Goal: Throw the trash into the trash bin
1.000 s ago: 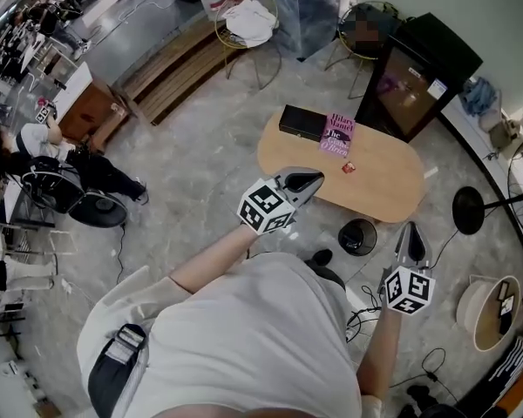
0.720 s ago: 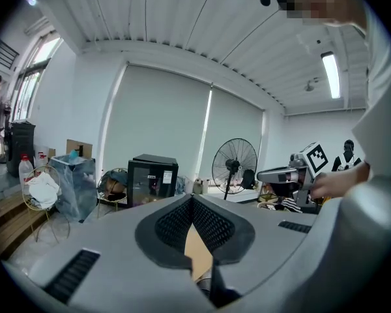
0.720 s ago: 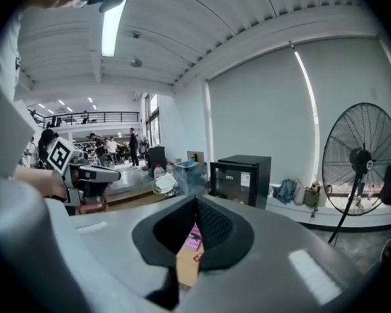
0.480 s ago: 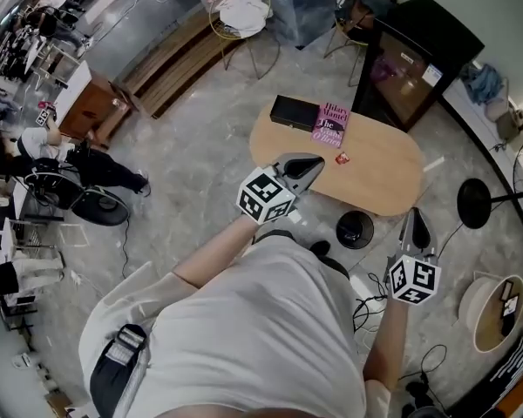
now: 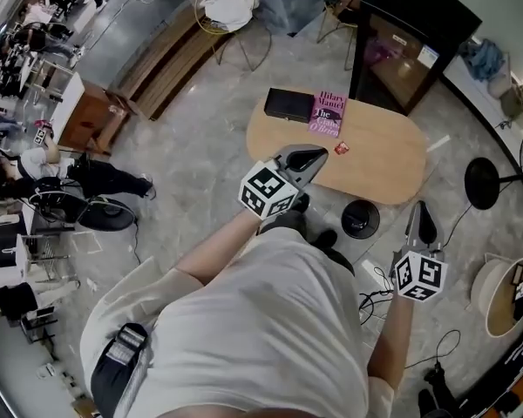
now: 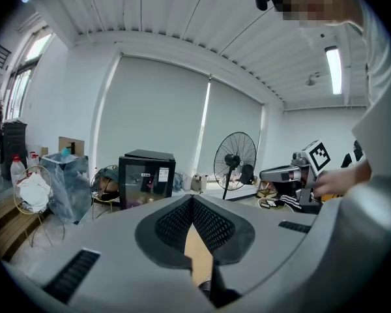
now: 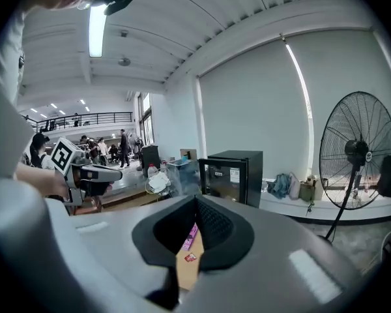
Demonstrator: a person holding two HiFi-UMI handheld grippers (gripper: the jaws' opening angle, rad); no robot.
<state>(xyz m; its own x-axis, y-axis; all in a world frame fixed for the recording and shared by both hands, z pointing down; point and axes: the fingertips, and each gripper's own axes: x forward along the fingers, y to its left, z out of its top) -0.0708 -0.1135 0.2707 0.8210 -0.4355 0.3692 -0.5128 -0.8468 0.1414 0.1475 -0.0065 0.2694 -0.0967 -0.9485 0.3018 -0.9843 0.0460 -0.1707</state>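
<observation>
A small red scrap of trash (image 5: pixel 341 148) lies on the bare top of the oval wooden table (image 5: pixel 383 159), just to the near right of a pink book (image 5: pixel 328 111) and well apart from both grippers. The scrap looks crumpled, red with a pale fleck. It is too small to tell its long axis or which way it points. In the right gripper view it shows as a red speck (image 7: pixel 190 257) on the wood, seen through the gap below the jaws.

The black trash bin (image 5: pixel 346 225) stands upright on the stone floor at the table's near edge, its round mouth open upward, between the two grippers.

The left gripper (image 5: pixel 307 158) hangs over the near left edge of the table, its jaws together with nothing between them (image 6: pixel 193 197). The right gripper (image 5: pixel 421 216) hangs over the floor to the right of the bin, its jaws also together and empty (image 7: pixel 195 199).

A flat black box (image 5: pixel 289 104) lies touching the book's left side.
</observation>
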